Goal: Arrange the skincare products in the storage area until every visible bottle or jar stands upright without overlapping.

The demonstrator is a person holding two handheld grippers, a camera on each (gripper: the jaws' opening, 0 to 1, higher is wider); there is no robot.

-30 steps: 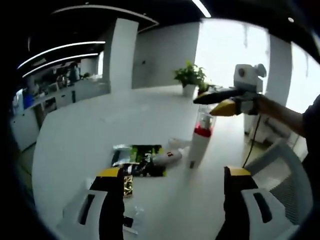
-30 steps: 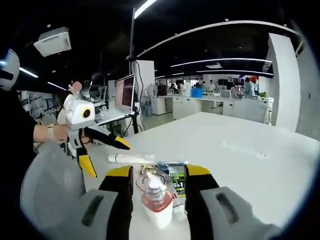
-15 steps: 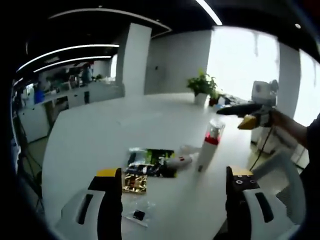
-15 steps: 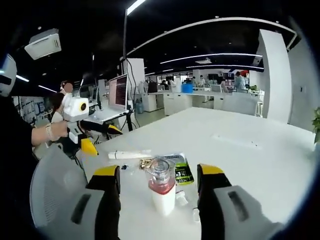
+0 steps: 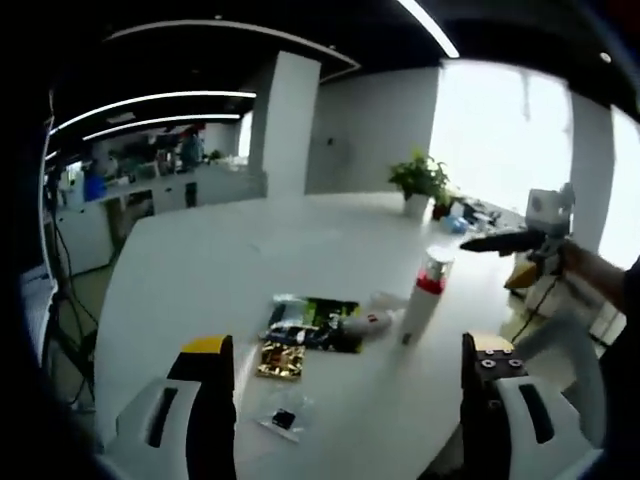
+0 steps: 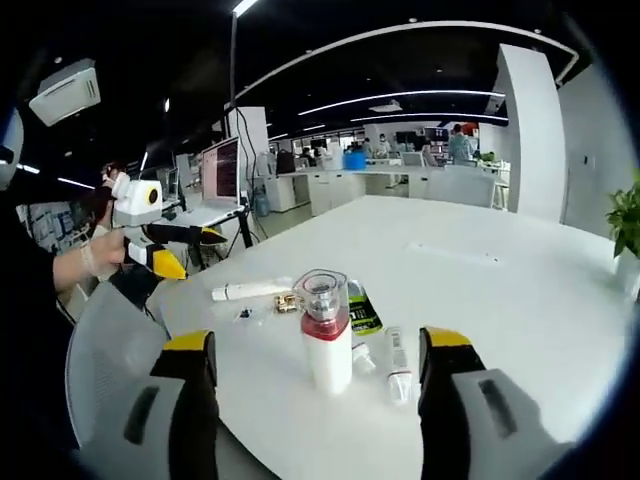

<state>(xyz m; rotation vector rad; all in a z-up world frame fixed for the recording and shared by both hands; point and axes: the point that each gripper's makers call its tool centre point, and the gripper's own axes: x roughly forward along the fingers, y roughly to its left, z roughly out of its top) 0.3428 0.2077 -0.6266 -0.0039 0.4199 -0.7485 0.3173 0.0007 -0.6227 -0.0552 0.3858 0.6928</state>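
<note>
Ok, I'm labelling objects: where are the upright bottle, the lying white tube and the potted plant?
upright bottle (image 6: 327, 345), right gripper view, white body.
lying white tube (image 6: 250, 291), right gripper view, mid-length.
potted plant (image 5: 421, 177), left gripper view, leaves.

This is a large open-plan office. A broad white table (image 6: 520, 300) stands in the near space, with a mesh office chair (image 6: 100, 350) at its edge, and far behind it run rows of white desks (image 6: 400, 185) with people at work and a monitor on a stand (image 6: 222, 170). Long strip lights (image 6: 400, 100) cross a dark ceiling, a white column (image 5: 285, 120) rises beyond the table, and a potted plant (image 5: 418, 180) sits by bright windows (image 5: 500, 130) on the right.
</note>
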